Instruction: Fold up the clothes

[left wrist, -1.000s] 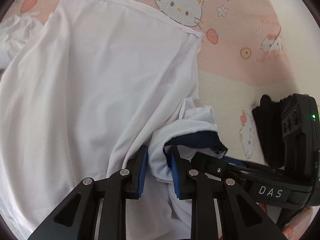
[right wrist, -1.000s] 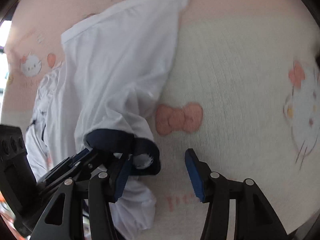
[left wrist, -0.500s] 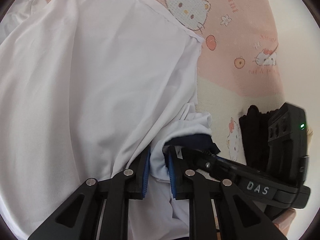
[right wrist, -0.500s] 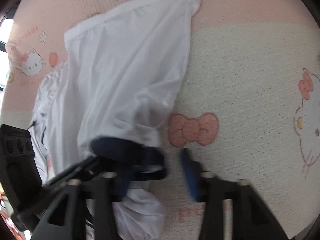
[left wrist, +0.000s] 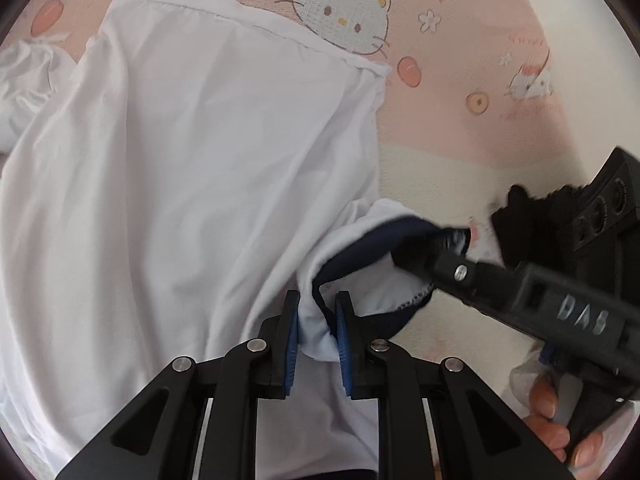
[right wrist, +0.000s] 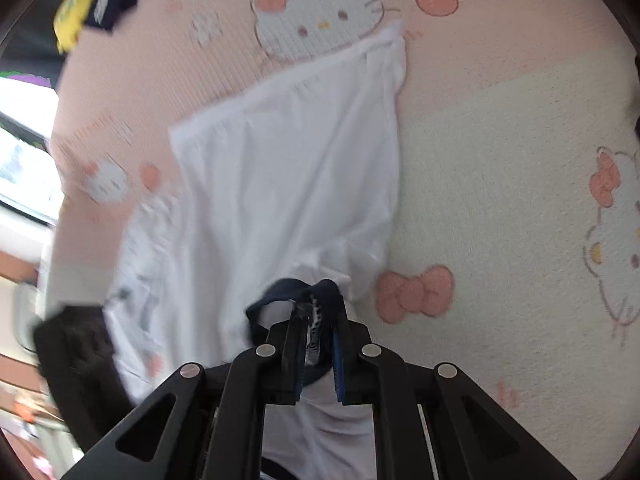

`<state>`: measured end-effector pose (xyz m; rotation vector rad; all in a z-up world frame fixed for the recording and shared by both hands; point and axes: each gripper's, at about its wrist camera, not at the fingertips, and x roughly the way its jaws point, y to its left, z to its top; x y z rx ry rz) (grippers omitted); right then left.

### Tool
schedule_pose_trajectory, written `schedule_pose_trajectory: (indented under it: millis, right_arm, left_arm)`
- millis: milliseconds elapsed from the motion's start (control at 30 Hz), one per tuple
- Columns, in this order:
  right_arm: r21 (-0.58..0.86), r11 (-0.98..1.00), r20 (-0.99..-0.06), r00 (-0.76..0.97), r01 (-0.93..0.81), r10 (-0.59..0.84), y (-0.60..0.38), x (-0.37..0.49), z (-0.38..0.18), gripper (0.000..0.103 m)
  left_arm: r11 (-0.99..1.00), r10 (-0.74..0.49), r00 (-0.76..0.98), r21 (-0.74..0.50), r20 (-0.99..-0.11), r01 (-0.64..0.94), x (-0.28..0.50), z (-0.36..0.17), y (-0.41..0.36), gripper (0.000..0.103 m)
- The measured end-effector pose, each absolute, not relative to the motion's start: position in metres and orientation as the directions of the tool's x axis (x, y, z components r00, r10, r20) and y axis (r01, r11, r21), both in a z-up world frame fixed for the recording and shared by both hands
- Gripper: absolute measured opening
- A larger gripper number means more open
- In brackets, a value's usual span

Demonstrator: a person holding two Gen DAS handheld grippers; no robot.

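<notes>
On the far left of the left wrist view a second rumpled white garment point(left wrist: 24, 76) lies apart on the mat, and beside it spreads the white T-shirt point(left wrist: 192, 168), its hem away from the camera and its body draped in long soft folds. The left hand-held gripper point(left wrist: 316, 336) is closed narrow on a bunch of white cloth just beside the navy collar point(left wrist: 360, 260). To the right, the right hand-held gripper point(right wrist: 318, 344) is pinched shut on the collar band itself, and the person's hand point(left wrist: 560, 428) shows around its handle. The shirt looks thin, light and limp: it will sag and crease wherever it is not held, and a small pinch may slip, so I judge the firmer collar seam and the shoulder seams the best places to grip, with the cloth kept taut between both grips. It lies on a pink and cream cartoon-cat play mat point(right wrist: 500, 200) whose textured face should keep cloth from sliding. Some dark and yellow items point(right wrist: 96, 0) sit at the mat's far edge, and a bright window point(right wrist: 24, 152) shows at the left of the right wrist view.
</notes>
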<state>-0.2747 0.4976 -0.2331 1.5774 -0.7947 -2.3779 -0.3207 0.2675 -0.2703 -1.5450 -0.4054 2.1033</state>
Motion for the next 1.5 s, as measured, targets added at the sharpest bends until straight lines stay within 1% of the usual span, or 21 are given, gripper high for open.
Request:
schedule_pose_trajectory:
  millis: [200,267,300,400,467,600,633,667,700,733,833,967,1100,1267,1367,1400,1433,1500]
  right_arm:
    - [0.659,-0.746,-0.681,-0.498,-0.099,-0.536,0.489,-0.293,-0.213,0.010]
    - [0.711,-0.700,-0.620,-0.524,-0.060,-0.585,0.490,-0.287,-0.205,0.010]
    - [0.727,-0.686,-0.597,-0.537,-0.047,-0.596,0.488,-0.285,-0.202,0.010]
    - [0.744,-0.668,-0.569,-0.544,-0.021,-0.617,0.490,-0.278,-0.193,0.010]
    - [0.727,-0.686,-0.590,-0.548,-0.039,-0.593,0.493,-0.272,-0.192,0.010]
    - [0.698,-0.714,-0.618,-0.549,-0.056,-0.562,0.497,-0.263,-0.190,0.010]
    - [0.691,-0.720,-0.624,-0.552,-0.058,-0.553,0.498,-0.260,-0.190,0.015]
    - [0.665,-0.743,-0.646,-0.553,-0.070,-0.526,0.497,-0.259,-0.190,0.033]
    - [0.638,-0.765,-0.667,-0.554,-0.081,-0.498,0.497,-0.259,-0.190,0.047]
    - [0.609,-0.788,-0.689,-0.553,-0.092,-0.468,0.496,-0.258,-0.191,0.066]
    - [0.512,-0.850,-0.775,-0.494,-0.124,-0.395,0.489,-0.255,-0.204,0.066]
    - [0.488,-0.860,-0.823,-0.407,-0.151,-0.396,0.481,-0.250,-0.229,0.066]
    - [0.456,-0.875,-0.851,-0.366,-0.160,-0.377,0.474,-0.239,-0.239,0.066]
    - [0.483,-0.851,-0.844,-0.369,-0.208,-0.389,0.477,-0.226,-0.243,0.066]
    - [0.487,-0.845,-0.845,-0.362,-0.219,-0.394,0.476,-0.223,-0.246,0.066]
    - [0.490,-0.843,-0.845,-0.360,-0.224,-0.396,0.476,-0.222,-0.247,0.066]
    - [0.501,-0.833,-0.841,-0.361,-0.235,-0.404,0.477,-0.220,-0.249,0.066]
    - [0.524,-0.812,-0.831,-0.363,-0.257,-0.421,0.479,-0.217,-0.251,0.066]
  left_arm:
    - [-0.734,0.679,-0.217,-0.653,-0.701,-0.187,-0.318,-0.262,0.258,0.015]
    - [-0.688,0.726,-0.203,-0.704,-0.657,-0.176,-0.317,-0.260,0.258,0.014]
    - [-0.662,0.748,-0.196,-0.730,-0.634,-0.168,-0.316,-0.259,0.258,0.013]
    - [-0.586,0.807,-0.186,-0.797,-0.560,-0.145,-0.313,-0.257,0.259,0.010]
    - [-0.584,0.806,-0.201,-0.803,-0.556,-0.120,-0.313,-0.257,0.257,0.009]
    - [-0.617,0.779,-0.214,-0.782,-0.590,-0.088,-0.315,-0.264,0.248,0.007]
    - [-0.625,0.770,-0.221,-0.777,-0.598,-0.078,-0.315,-0.265,0.244,0.007]
    - [-0.637,0.760,-0.229,-0.767,-0.609,-0.073,-0.315,-0.265,0.241,0.007]
    - [-0.649,0.748,-0.237,-0.758,-0.620,-0.068,-0.315,-0.266,0.237,0.006]
    - [-0.660,0.737,-0.245,-0.748,-0.630,-0.062,-0.316,-0.266,0.234,0.006]
    - [-0.673,0.719,-0.262,-0.739,-0.644,-0.032,-0.320,-0.268,0.219,0.006]
    - [-0.659,0.724,-0.264,-0.752,-0.637,0.008,-0.322,-0.273,0.199,0.006]
    - [-0.649,0.733,-0.243,-0.760,-0.635,0.027,-0.327,-0.275,0.197,0.006]
    - [-0.700,0.696,-0.203,-0.714,-0.689,0.025,-0.329,-0.265,0.195,0.009]
    - [-0.727,0.666,-0.196,-0.685,-0.719,0.045,-0.327,-0.259,0.188,0.018]
    - [-0.733,0.658,-0.197,-0.678,-0.727,0.054,-0.326,-0.257,0.185,0.028]
    - [-0.733,0.654,-0.200,-0.676,-0.730,0.072,-0.324,-0.256,0.181,0.045]
    - [-0.710,0.668,-0.203,-0.695,-0.716,0.114,-0.319,-0.256,0.172,0.061]
